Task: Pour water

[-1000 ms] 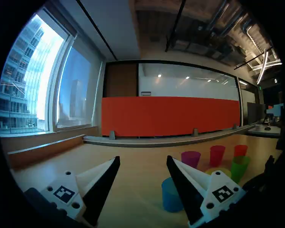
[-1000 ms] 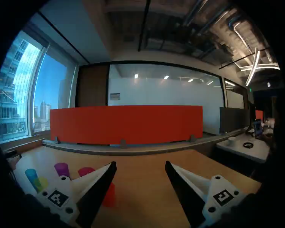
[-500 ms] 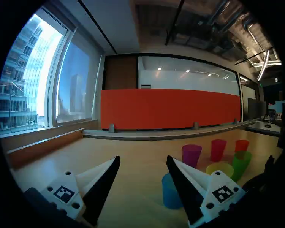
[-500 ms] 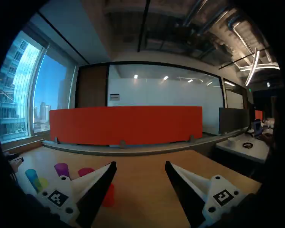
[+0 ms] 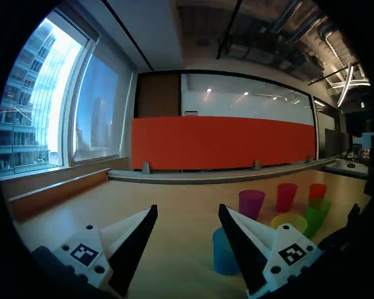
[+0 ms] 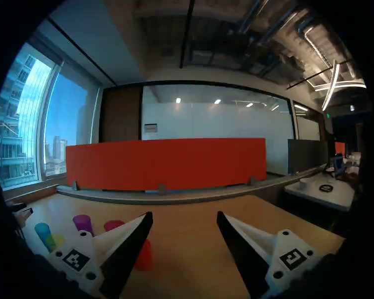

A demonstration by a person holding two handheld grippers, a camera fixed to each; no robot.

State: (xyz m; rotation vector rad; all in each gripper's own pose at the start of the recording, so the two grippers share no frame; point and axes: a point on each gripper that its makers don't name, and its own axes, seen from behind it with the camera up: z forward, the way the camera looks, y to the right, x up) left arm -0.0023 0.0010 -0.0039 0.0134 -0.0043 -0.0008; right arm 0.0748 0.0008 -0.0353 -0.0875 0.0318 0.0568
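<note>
Several coloured plastic cups stand on the wooden table (image 5: 182, 219). In the left gripper view a blue cup (image 5: 222, 251) sits just behind the right fingertip, with a purple cup (image 5: 251, 203), a pink cup (image 5: 285, 196), a red cup (image 5: 316, 191), a green cup (image 5: 315, 216) and a yellow cup (image 5: 286, 222) beyond. My left gripper (image 5: 188, 212) is open and holds nothing. In the right gripper view the blue cup (image 6: 42, 233), purple cup (image 6: 82, 223), pink cup (image 6: 113, 225) and red cup (image 6: 144, 255) stand at lower left. My right gripper (image 6: 184, 219) is open and holds nothing.
An orange partition (image 5: 222, 147) runs along the table's far edge. Large windows (image 5: 37, 109) line the left side. Another desk (image 6: 321, 192) with small items stands at the right in the right gripper view.
The left gripper view has tipped down slightly, so the partition and cups sit a little higher in frame. The right gripper has barely moved. Both stay open.
</note>
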